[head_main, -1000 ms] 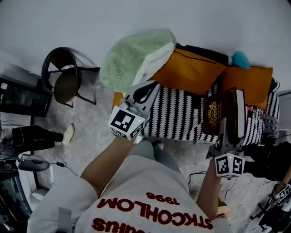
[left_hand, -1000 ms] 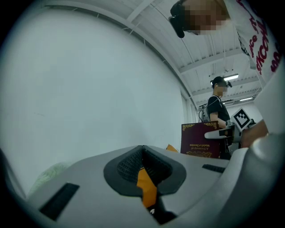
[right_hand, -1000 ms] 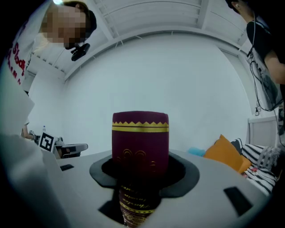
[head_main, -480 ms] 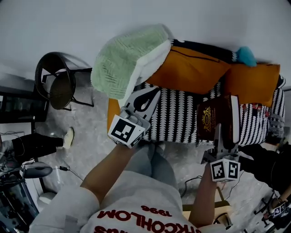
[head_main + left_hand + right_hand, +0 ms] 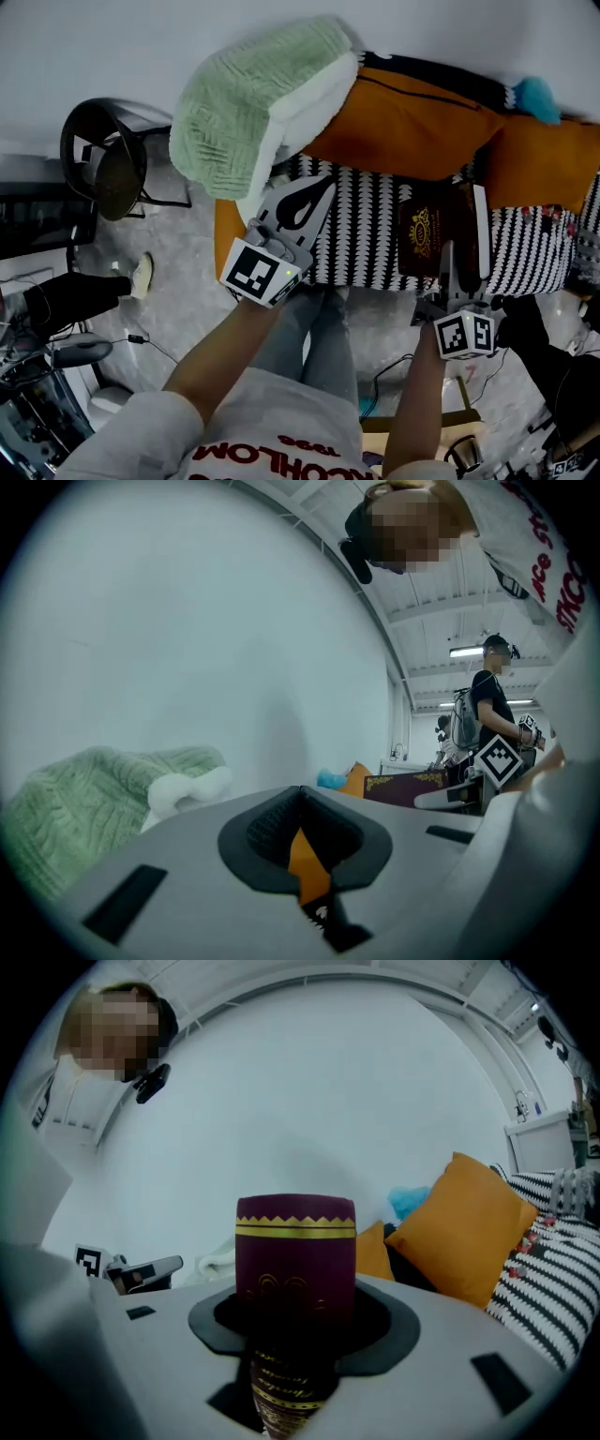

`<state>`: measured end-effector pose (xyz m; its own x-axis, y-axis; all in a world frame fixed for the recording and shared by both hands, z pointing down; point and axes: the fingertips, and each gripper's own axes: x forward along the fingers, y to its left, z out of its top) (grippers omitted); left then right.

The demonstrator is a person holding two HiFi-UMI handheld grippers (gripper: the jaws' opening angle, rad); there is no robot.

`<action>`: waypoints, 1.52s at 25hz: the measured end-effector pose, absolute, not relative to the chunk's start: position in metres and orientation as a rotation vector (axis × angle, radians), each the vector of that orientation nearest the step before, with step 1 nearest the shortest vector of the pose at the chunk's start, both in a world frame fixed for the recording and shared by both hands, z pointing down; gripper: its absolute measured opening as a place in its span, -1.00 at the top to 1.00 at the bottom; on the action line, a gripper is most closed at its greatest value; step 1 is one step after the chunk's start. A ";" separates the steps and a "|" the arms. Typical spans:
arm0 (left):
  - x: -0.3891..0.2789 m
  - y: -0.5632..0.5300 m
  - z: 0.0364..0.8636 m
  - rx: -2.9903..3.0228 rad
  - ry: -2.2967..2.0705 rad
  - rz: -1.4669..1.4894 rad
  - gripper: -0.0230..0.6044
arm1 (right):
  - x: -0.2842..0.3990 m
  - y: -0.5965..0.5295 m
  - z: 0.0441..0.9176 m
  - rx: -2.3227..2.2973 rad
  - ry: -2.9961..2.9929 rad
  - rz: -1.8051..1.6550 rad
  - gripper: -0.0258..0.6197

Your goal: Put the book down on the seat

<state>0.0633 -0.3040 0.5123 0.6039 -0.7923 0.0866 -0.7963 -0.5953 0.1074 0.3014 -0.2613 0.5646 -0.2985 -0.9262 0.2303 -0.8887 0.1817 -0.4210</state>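
Book [image 5: 433, 234] hung over the striped seat [image 5: 366, 239], clamped in right tongs [image 5: 450, 267] (left tongs [image 5: 298, 202] together, empty); lowering it seemed next

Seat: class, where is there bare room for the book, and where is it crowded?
Bare striped seat lies between the left gripper and the book, in front of the orange cushions; a smaller strip shows right of the book. The back is crowded by cushions and the green blanket.

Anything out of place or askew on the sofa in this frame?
Only mildly: the green knitted cushion lies tilted at the sofa's left end, overhanging the edge of the striped seat. The book is clamped in the right gripper, not yet set down.
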 end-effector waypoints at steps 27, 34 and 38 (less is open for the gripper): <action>0.050 -0.307 0.589 2.613 -1.251 0.155 0.88 | 0.181 -0.328 0.862 -1.255 2.653 -1.764 0.04; 0.035 -0.300 0.597 2.629 -1.239 0.126 0.87 | 0.184 -0.343 0.869 -1.419 2.944 -1.627 -0.20; 0.034 -0.305 0.598 2.621 -1.232 0.139 0.88 | 0.193 -0.355 0.859 -1.354 2.906 -1.707 -0.20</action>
